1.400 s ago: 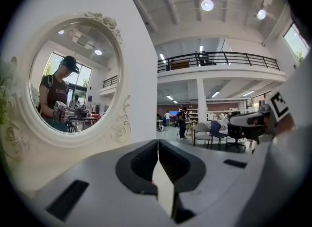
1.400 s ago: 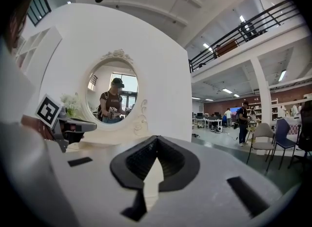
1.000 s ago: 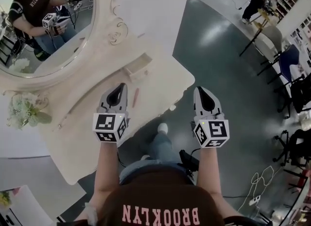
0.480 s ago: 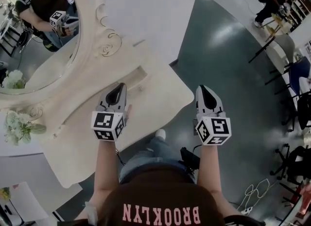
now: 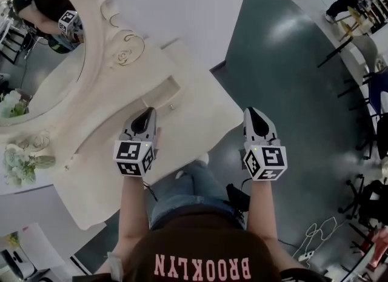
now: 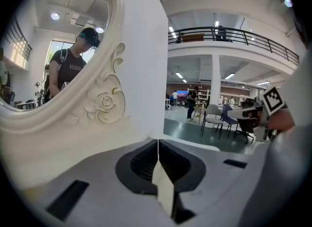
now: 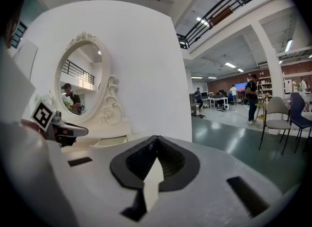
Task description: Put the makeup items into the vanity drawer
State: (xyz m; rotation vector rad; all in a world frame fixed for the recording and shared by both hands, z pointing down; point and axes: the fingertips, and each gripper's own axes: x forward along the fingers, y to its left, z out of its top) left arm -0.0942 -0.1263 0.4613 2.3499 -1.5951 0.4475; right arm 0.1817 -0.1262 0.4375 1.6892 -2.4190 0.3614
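A: So, what have your claws got?
B: Nothing. My left gripper is clenched tight with no item between its jaws, and my right gripper is closed and empty too.
A: Where is the makeup?
B: The only piece I can make out is a slim pinkish stick, just beside my left gripper's right flank, near the desk's front edge. Its long axis seems to run front to back, roughly along my jaws; most of it is hidden.
A: And the drawer?
B: Farther on, toward the desk's back edge below the mirror, the small drawer looks open, ahead of my left gripper and a little right.
A: Which hand goes?
B: The left, I'd judge. It hangs over the desk; the right hangs off the right corner, above the floor.
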